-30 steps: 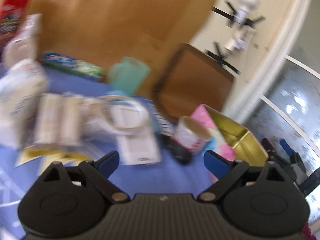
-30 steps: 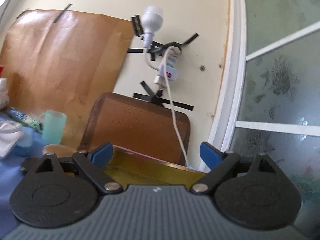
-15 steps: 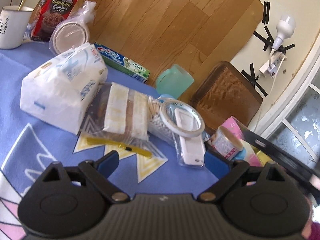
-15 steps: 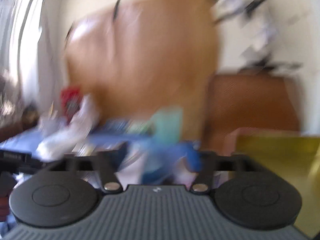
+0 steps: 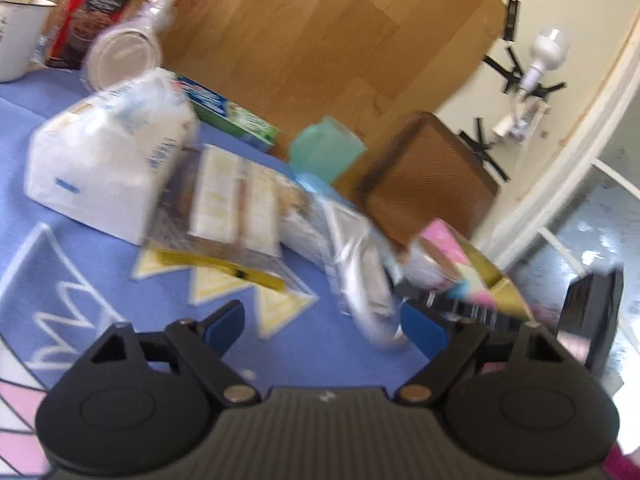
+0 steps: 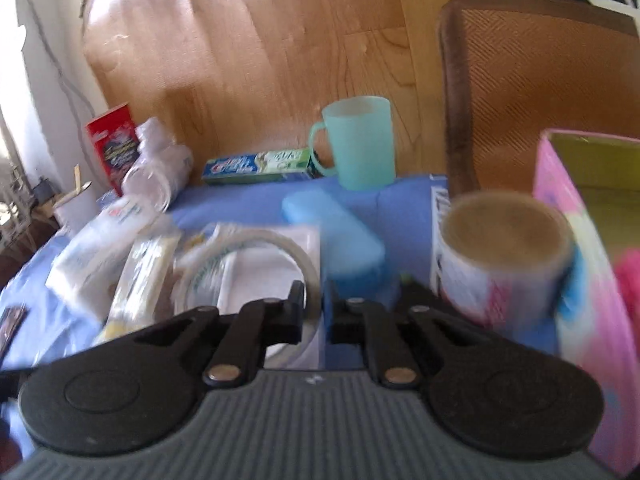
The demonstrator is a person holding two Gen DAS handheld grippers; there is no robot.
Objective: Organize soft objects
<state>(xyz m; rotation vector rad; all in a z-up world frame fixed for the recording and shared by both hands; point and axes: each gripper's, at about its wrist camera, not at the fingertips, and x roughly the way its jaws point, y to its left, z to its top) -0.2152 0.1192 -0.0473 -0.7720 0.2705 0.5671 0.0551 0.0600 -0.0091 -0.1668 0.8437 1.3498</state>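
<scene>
My right gripper (image 6: 314, 312) is pinched onto the tape ring (image 6: 248, 264); left gripper (image 5: 320, 324) is closing, empty. The ring could slip from that thin pinch.

The surface (image 6: 248, 204) wears a blue cloth with pale yellow triangles and white lines. A mint-green cup (image 6: 362, 142), a light blue case (image 6: 332, 224), a white tissue pack (image 5: 108, 160) with blue print, a red cereal box (image 5: 100, 4), and a pink box (image 6: 588, 264) with a gold inside.
</scene>
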